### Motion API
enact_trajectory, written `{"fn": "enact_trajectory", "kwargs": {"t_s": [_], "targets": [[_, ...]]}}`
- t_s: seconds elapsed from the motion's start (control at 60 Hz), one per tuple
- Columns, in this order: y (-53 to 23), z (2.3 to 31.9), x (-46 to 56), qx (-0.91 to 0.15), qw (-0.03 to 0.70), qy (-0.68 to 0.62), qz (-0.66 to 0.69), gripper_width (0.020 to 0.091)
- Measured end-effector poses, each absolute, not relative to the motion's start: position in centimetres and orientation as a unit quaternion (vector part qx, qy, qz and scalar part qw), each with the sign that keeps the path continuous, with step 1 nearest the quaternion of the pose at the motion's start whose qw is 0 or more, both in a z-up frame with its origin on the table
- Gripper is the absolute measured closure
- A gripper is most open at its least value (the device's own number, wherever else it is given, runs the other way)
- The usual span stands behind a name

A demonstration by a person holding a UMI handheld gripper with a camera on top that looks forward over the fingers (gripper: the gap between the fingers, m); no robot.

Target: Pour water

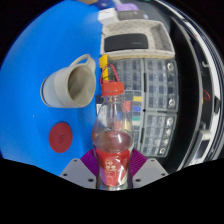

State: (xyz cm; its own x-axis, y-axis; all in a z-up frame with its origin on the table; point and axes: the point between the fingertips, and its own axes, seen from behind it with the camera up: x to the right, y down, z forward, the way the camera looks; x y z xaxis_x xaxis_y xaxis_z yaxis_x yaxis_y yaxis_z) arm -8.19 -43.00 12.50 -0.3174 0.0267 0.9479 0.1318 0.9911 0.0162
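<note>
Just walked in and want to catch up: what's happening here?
A hand-held gripper holds a clear plastic bottle upright between its fingers; the pads seem to press on it from both sides. Its orange cap is still on, so no pouring has begun. A beige cup lies tipped on the blue table beyond the fingers, beside the bottle's top. A red disc lies nearer on the table. A grey keyboard sits on the bottle's other side.
</note>
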Motion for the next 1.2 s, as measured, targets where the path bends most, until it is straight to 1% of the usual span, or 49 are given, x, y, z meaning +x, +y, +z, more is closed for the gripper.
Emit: {"fn": "enact_trajectory", "kwargs": {"t_s": [0.033, 0.117, 0.3, 0.383, 0.483, 0.617, 0.733, 0.833, 0.867, 1.05, 1.15, 1.2], "targets": [[-43.2, 12.6, -8.6, -0.029, 0.584, -0.809, -0.061, 0.0727], [-43.1, 12.4, -9.3, 0.001, 0.580, -0.808, -0.101, 0.0728], [-43.5, 13.4, -10.6, 0.109, 0.590, -0.780, -0.177, 0.0731], [-43.9, 13.8, -10.7, 0.115, 0.597, -0.775, -0.171, 0.0728], [-43.9, 13.9, -10.3, 0.098, 0.597, -0.781, -0.155, 0.0728], [-43.9, 13.2, -9.8, 0.031, 0.592, -0.800, -0.091, 0.0730], [-44.3, 12.5, -8.8, -0.087, 0.568, -0.818, 0.019, 0.0727], [-46.1, 12.3, -8.3, -0.180, 0.549, -0.806, 0.128, 0.0729], [-45.8, 12.8, -8.4, -0.199, 0.535, -0.805, 0.163, 0.0727], [-46.0, 12.7, -9.0, -0.355, 0.458, -0.746, 0.329, 0.0726], [-46.0, 12.2, -9.4, -0.410, 0.418, -0.708, 0.395, 0.0729], [-46.0, 12.2, -9.5, -0.420, 0.400, -0.696, 0.422, 0.0729]]}}
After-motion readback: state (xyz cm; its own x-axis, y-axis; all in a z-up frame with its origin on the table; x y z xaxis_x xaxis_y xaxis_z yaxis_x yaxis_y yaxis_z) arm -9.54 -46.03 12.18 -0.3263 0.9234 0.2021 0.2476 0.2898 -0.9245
